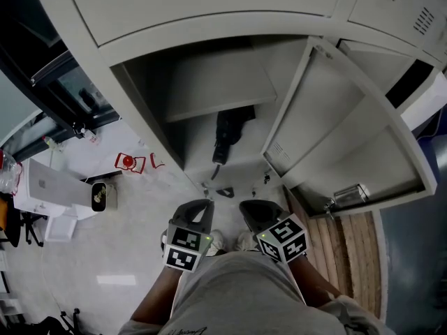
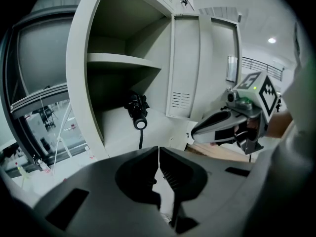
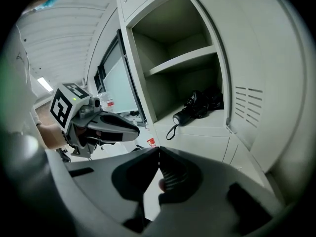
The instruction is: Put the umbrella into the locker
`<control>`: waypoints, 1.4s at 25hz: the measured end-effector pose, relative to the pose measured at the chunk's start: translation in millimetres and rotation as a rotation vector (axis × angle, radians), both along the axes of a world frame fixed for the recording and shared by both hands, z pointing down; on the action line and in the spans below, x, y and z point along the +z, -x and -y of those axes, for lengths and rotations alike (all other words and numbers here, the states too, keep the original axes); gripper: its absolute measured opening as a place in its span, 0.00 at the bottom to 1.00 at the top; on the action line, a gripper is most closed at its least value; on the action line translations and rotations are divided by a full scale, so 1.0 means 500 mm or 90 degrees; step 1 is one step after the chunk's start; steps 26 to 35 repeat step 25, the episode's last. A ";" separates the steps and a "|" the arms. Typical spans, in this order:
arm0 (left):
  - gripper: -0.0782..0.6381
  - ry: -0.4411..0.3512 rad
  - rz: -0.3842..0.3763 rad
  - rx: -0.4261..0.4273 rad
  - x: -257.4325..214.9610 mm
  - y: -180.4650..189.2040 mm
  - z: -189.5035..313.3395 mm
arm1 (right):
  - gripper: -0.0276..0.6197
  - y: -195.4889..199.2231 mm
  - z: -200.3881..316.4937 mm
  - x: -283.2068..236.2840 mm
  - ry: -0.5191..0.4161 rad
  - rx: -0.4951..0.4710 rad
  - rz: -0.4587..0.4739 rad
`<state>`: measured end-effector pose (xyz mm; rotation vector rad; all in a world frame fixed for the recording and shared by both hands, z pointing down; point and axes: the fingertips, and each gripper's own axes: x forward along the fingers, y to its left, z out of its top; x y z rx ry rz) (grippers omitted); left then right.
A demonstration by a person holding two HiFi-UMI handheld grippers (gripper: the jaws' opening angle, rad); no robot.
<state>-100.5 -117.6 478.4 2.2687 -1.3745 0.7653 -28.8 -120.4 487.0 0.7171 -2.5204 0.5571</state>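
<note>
A folded black umbrella lies on the bottom shelf of the open grey locker, its handle end and wrist strap hanging over the front lip. The left gripper view shows the umbrella straight ahead; in the right gripper view the umbrella lies to the right. My left gripper and right gripper hover side by side in front of the locker, well short of the umbrella. Both are shut with nothing between the jaws. The left gripper and right gripper show tips touching.
The locker door stands open to the right, with a louvred vent. An upper shelf sits above the umbrella. To the left stand a white box and red marks on the pale floor. Wooden planks lie at right.
</note>
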 end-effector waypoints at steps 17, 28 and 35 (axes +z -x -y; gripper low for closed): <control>0.14 -0.001 -0.005 0.002 -0.002 0.009 0.005 | 0.09 0.010 0.002 0.000 0.002 -0.003 0.003; 0.14 -0.002 -0.005 0.004 -0.002 0.008 0.008 | 0.09 0.013 0.007 -0.001 -0.001 -0.005 0.004; 0.14 -0.002 -0.005 0.004 -0.002 0.008 0.008 | 0.09 0.013 0.007 -0.001 -0.001 -0.005 0.004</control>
